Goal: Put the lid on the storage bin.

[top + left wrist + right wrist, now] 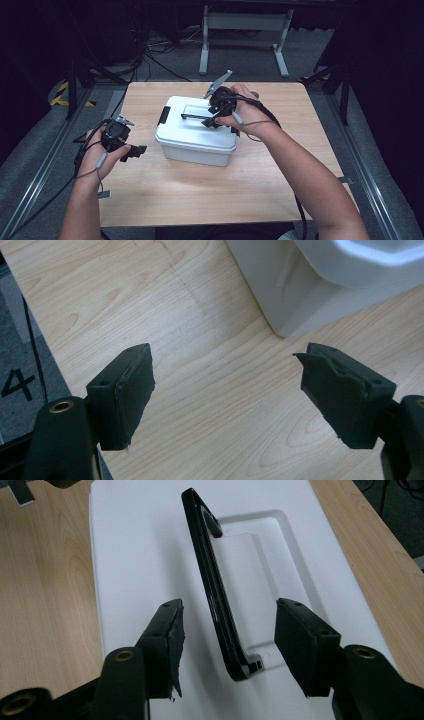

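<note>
- Two grippers are in play over one white lidded box (196, 131), which sits near the middle of the wooden table (200, 195), lid on, with a black latch (163, 115) showing at its left end.
- Right gripper (212, 119): positioned over the lid, jaws standing apart. In the right gripper view the black carry handle (215, 595) is tilted up out of its moulded recess (260, 565) and runs between the two pads (170, 645); a gap shows on both sides, so no pad presses on it yet.
- Left gripper (134, 150): held off the box's left side, near the table's left edge, jaws wide apart with nothing between them. Its own view shows bare wood and the box's lower corner (285, 305) ahead, apart from the pads.
- Step in hand, as judged: the approach to the handle is complete in line but not in grip; the box itself looks unmoved and rests flat.
- Next move, as judged: close the right jaws squarely on the handle bar, near its middle rather than at the hinge end, then lift straight.
- Risk noted: the bar is thin and glossy; an off-centre clamp could let it twist or the box swing.
- Left gripper could steady the box wall if needed.
</note>
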Available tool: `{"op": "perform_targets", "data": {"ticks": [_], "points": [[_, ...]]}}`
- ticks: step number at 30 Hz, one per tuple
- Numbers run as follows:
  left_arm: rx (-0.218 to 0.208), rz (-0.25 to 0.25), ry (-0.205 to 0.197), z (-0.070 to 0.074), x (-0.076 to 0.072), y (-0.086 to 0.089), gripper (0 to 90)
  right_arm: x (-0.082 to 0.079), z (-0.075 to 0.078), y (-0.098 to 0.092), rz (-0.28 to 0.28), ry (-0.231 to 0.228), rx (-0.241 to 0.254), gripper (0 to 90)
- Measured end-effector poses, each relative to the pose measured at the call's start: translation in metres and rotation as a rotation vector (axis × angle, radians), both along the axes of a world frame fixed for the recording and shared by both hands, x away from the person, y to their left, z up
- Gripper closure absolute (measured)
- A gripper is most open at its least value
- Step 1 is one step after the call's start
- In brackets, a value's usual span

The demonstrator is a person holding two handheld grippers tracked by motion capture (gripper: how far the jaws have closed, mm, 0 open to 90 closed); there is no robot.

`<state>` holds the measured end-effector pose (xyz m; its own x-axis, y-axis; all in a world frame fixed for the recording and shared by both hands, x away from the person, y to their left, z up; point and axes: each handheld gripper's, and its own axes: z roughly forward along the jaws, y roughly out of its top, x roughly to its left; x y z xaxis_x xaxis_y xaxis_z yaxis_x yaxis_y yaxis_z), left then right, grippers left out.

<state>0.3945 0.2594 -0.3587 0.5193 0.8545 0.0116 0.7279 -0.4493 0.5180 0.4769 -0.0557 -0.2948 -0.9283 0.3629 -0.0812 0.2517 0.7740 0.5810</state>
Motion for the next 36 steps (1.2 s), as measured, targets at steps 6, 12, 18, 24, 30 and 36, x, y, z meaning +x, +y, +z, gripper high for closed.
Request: {"op": "perform_targets", "data": {"ticks": [6,12,18,24,30,36], "points": [[0.003,-0.006,0.004,0.000,0.002,-0.001,21.8,0.006,-0.008,0.012,0.031,0.032,-0.015,53.8],[0.013,0.005,0.010,-0.001,0.002,0.000,21.8,0.011,-0.003,0.015,0.044,-0.031,-0.037,79.5],[0.006,0.010,0.016,0.000,0.001,0.000,21.6,0.013,0.000,0.016,0.085,-0.053,-0.063,82.2],[0.007,0.005,0.020,-0.001,0.001,0.000,21.6,0.011,0.002,0.019,0.118,-0.080,-0.099,83.4],[0.013,0.005,0.022,-0.001,0.003,0.000,21.6,0.010,0.009,0.017,0.140,-0.117,-0.096,84.2],[0.011,0.001,0.026,-0.002,0.005,-0.002,21.6,0.008,0.027,0.006,0.120,-0.134,-0.079,84.7]]}}
